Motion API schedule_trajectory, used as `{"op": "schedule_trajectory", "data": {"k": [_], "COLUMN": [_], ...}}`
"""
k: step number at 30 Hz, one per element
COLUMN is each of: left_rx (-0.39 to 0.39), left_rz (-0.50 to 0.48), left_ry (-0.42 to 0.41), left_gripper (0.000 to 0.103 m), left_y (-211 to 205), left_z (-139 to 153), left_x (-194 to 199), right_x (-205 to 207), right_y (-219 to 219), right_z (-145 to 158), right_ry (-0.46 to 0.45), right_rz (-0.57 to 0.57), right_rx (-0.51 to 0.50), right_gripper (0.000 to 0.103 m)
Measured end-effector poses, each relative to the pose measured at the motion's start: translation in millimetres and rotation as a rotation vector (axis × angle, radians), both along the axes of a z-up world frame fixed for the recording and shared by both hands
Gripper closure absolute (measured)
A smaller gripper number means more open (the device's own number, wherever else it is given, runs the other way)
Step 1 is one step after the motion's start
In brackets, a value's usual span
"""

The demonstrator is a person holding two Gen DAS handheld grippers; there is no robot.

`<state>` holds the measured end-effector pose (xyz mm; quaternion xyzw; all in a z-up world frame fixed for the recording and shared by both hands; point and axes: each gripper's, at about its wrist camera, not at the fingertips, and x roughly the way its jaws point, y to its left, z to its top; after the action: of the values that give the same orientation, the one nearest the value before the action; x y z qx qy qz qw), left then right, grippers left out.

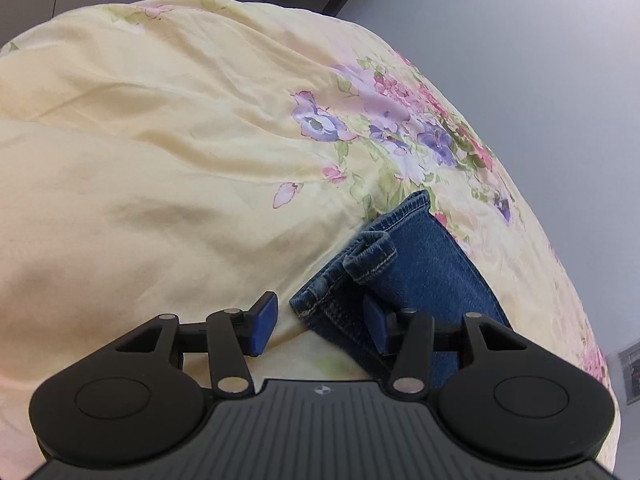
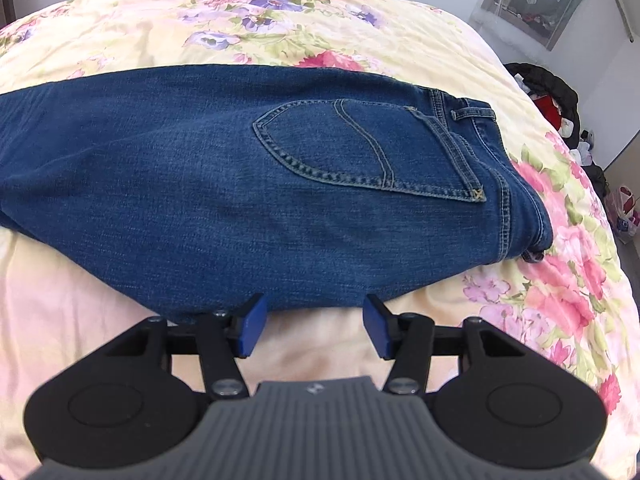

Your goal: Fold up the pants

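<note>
Jeans (image 2: 248,184) lie folded lengthwise on the bed, one leg over the other, spread across a pale yellow bedspread (image 1: 160,160) printed with pink and purple flowers; in my right wrist view the seat faces up, with a back pocket (image 2: 360,152) and the waistband (image 2: 464,112) toward the right side of the picture, and the legs run off to the left edge. My right gripper (image 2: 314,330) hangs at the near edge of the denim, its blue pads spread apart with only bedspread showing between them; the tips sit just at the fabric's border and pinch nothing. In my left wrist view the leg hems (image 1: 372,256) lie at the other end of the jeans, the upper cuff curled into a small loop; my left gripper (image 1: 320,326) stands half spread over them; its left pad is over bare bedspread and its right pad (image 1: 376,328) lies against the denim, with the hem corner between the two; neither pad presses the cloth, so nothing is held. A grey wall (image 1: 520,60) rises beyond the bed; clutter (image 2: 560,104) lies on the floor at the far right of the right view.
</note>
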<state>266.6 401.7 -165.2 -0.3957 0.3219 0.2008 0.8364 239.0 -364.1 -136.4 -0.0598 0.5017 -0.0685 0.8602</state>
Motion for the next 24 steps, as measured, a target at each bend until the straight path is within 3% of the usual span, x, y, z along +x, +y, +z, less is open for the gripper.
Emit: {"op": "schedule_trajectory", "data": {"k": [2,5,7,13,15,17,22,24], "left_rx": [-0.011,0.034,0.091,0.341,0.425,0.423,0.435,0.433], "left_rz": [0.003,0.015,0.031,-0.050,-0.090,-0.087,-0.074,-0.074], "left_ry": [0.001,0.019,0.011,0.039,0.112,0.184,0.225,0.227], "left_gripper": [0.050,0.070,0.092,0.093,0.093,0.093,0.094,0.093], "left_y": [-1,-8,-13,-38,-41,-40,-43,-43], "left_z": [-5,-7,-1,59,60,47,26,28], "left_x": [9,12,9,14,25,32,33,33], "right_x": [1,2,0,-13,-22,-33,-40,-33], "right_y": [0,0,-1,4,11,22,43,43], "right_z": [-2,-4,-5,2,7,9,-4,-13], "right_ry": [0.004,0.004,-0.002,-0.025,-0.033,-0.041,-0.053,-0.053], "right_rz": [-0.015,-0.036,-0.055,-0.094,-0.084,-0.057,0.012,-0.005], "right_rx": [0.006,0.011,0.018,0.054,0.080,0.087,0.048,0.070], "right_gripper": [0.054,0.054,0.054,0.054,0.054,0.054,0.056,0.066]}}
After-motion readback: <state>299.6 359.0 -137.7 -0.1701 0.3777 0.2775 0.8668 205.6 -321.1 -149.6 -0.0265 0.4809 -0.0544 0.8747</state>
